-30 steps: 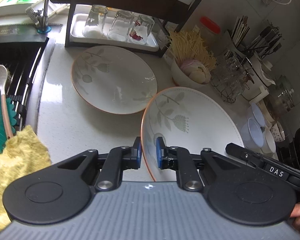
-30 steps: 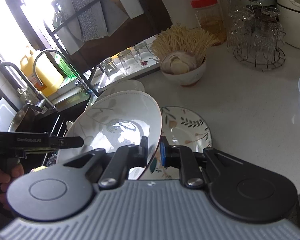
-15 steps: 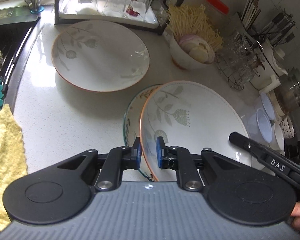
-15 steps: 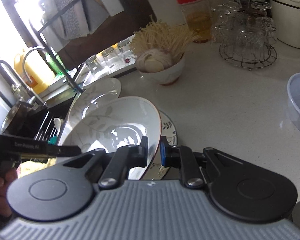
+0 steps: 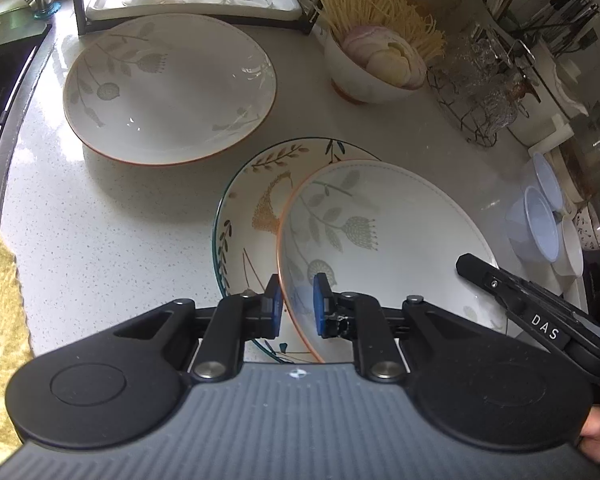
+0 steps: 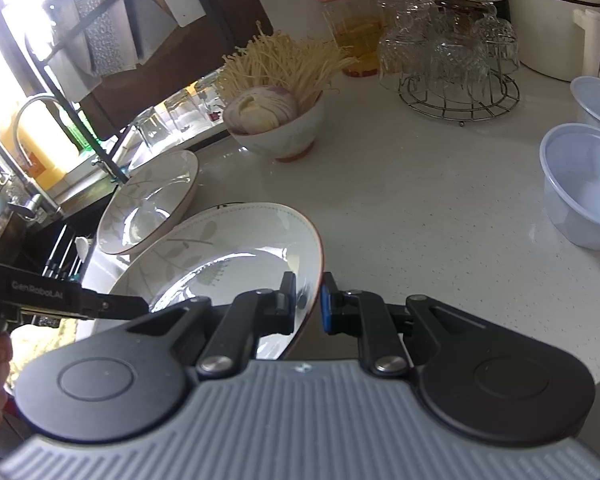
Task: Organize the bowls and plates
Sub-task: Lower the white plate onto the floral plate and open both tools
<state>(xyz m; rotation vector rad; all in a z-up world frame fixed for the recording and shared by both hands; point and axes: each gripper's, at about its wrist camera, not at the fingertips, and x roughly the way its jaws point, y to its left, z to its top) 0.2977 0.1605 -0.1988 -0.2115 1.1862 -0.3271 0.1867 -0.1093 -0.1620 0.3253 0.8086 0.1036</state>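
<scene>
The held plate point(image 5: 384, 236), white with a pale leaf print and a thin orange rim, hung over the flowered plate point(image 5: 252, 216) that lay flat on the table point(image 5: 112, 220). It was offset to the right: in the left wrist view the flowered plate showed as a crescent on the held plate's left and far side. Being round, the held plate had no long axis to line up; what mattered was its tilt, and in the right wrist view its far edge sat lower than the gripped near edge.

Both tongs were clamped on that same plate. The left tongs point(image 5: 296, 300) pinched its near-left rim, one pad under and one inside. The right tongs point(image 6: 308, 300) gripped the near-right rim likewise. Each pair reached the plate from the near side, pointing steeply down.

I judged the coming move to be setting it down, centred by a slight leftward shift so the rims nest.

A matching plate point(image 5: 168, 88) lay far left, well apart, and a bowl of noodles point(image 5: 380, 64) stood beyond.
</scene>
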